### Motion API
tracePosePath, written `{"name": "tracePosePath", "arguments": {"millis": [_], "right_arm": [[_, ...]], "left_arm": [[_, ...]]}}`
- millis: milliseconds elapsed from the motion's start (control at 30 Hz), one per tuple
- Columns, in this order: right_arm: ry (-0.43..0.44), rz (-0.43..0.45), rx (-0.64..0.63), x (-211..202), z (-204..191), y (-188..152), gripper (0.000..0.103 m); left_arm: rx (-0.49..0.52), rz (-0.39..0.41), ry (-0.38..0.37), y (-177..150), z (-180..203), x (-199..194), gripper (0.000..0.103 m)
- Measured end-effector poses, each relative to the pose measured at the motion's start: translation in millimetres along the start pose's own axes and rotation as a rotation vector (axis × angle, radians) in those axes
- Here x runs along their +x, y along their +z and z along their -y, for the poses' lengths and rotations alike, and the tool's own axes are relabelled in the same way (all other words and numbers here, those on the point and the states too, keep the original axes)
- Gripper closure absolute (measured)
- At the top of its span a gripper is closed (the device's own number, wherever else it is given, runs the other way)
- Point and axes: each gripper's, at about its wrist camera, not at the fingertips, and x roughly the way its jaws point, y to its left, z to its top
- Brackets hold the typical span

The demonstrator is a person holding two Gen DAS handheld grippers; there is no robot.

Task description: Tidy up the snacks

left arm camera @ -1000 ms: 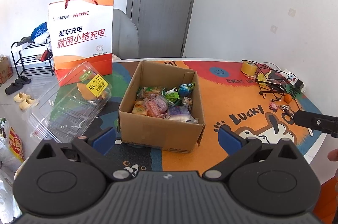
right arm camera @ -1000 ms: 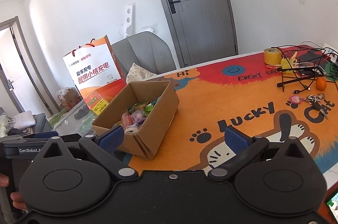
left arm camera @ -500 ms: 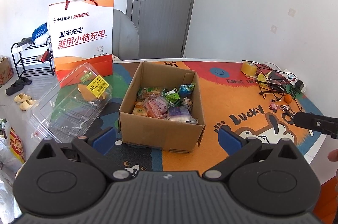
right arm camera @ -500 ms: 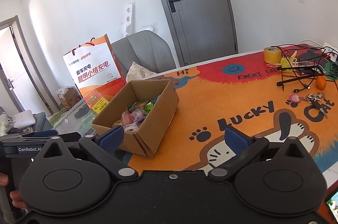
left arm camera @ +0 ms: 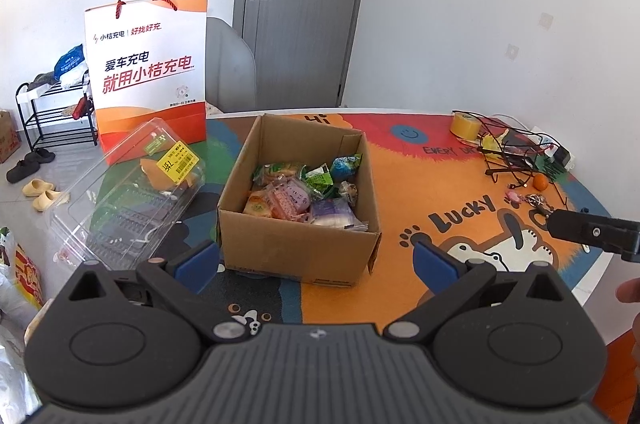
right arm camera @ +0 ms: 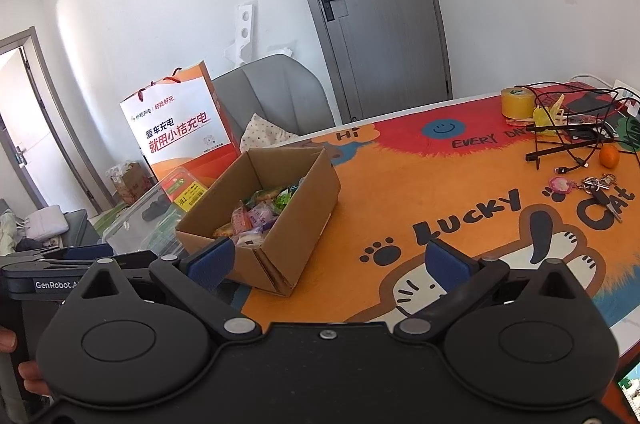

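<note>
An open cardboard box (left arm camera: 296, 244) sits on the orange cartoon table mat (left arm camera: 400, 192), holding several wrapped snacks (left arm camera: 304, 192). It also shows in the right wrist view (right arm camera: 304, 200), left of centre. My left gripper (left arm camera: 316, 262) is open and empty, just in front of the box's near wall. My right gripper (right arm camera: 328, 260) is open and empty, over the mat to the right of the box. A clear plastic clamshell container (left arm camera: 128, 192) with a yellow label lies left of the box.
An orange and white paper bag (left arm camera: 148, 72) stands behind the container. At the table's far right are a tape roll (left arm camera: 464, 124), a wire rack with cables (left arm camera: 516, 152), a small orange (right arm camera: 609, 157) and keys (right arm camera: 596, 184). A grey chair (right arm camera: 280, 96) stands behind the table.
Both grippers have barely moved; the view of the box has shifted very slightly. Both stay open and empty.
</note>
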Motion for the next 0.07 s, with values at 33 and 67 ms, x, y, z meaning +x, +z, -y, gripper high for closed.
{"name": "tracePosePath", "arguments": {"millis": [33,67], "right_arm": [[-0.001,-0.002,0.0,0.6,-0.2,-0.2,0.0],[-0.001,-0.003,0.0,1.5,-0.1,-0.2,0.0]], "left_arm": [[-0.002,0.0,0.0,-0.1,-0.7,0.0,0.0],[-0.004,-0.001,0.0,-0.1,-1.6,0.1,0.0]]}}
